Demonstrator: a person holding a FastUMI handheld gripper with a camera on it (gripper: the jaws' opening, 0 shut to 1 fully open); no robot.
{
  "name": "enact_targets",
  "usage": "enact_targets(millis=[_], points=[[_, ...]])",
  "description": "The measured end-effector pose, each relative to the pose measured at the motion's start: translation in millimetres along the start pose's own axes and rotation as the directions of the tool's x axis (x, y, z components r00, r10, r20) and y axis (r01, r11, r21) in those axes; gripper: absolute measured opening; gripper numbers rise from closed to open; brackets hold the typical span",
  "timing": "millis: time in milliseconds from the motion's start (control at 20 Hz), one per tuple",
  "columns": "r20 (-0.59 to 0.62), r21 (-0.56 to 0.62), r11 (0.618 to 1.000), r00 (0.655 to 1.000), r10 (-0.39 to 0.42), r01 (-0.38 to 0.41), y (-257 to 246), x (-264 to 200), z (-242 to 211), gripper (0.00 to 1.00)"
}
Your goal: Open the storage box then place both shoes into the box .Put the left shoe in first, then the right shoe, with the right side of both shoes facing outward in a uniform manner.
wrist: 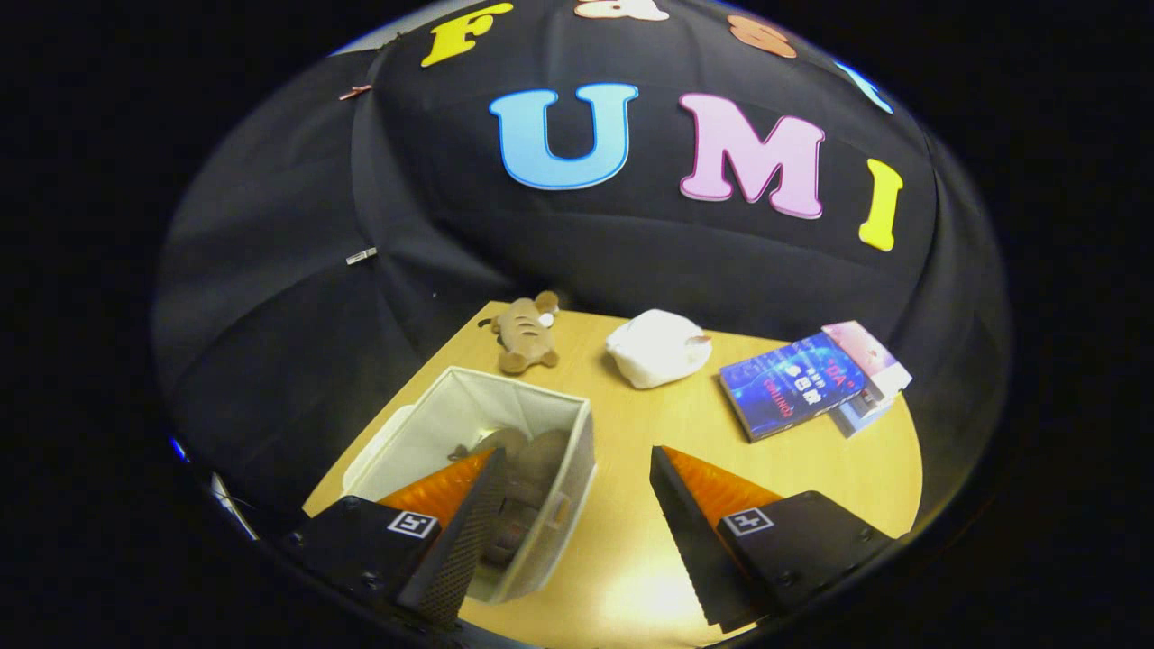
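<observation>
Pale wood tabletop (631, 451), smooth and glossy, with a bright glare patch low between the fingers. Far edge meets the black cloth wall; left edge runs diagonally just beside the storage box (451, 406).

Gripper (577, 487) released, fingers spread wide, nothing between them but bare table. Left finger hangs over the box's open top; right finger sits over clear wood.

Storage box: off-white fabric, soft-sided, rectangular, open at the top. Its lid (383, 446) lies flat against the box's left side, at the table edge. Inside, brown shoes (523, 469), rounded shapes; partly hidden by the left finger, so count and facing are hard to make out.

Open room: a broad wooden lane from the box's right wall across to the books, running back toward the wall.

Beyond the box, a tan plush toy (526, 333) lies near the far edge. To its right, a crumpled white soft bundle (658, 347). Further right, a blue-covered book (793, 383) lies atop another pale one (870, 365), both close to the table's far right edge.
</observation>
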State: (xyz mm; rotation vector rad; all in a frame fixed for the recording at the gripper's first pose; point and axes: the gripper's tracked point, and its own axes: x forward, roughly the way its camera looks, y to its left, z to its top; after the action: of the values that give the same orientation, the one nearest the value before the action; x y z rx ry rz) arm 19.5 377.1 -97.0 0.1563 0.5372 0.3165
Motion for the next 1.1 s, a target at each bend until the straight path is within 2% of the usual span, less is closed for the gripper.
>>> enact_targets(millis=[350,550,800,1100], points=[[0.103,0.043,0.998,0.993,-0.057,0.053,-123.8,-47.1,3.3,0.98],[0.164,0.062,0.996,0.984,-0.076,0.067,-177.2,-77.8,12.0,0.98],[0.248,0.032,0.998,0.967,-0.062,0.056,-217.7,-111.9,21.6,0.99],[0.28,0.022,0.995,0.955,-0.102,0.1,-264.1,-138.7,10.7,0.99]])
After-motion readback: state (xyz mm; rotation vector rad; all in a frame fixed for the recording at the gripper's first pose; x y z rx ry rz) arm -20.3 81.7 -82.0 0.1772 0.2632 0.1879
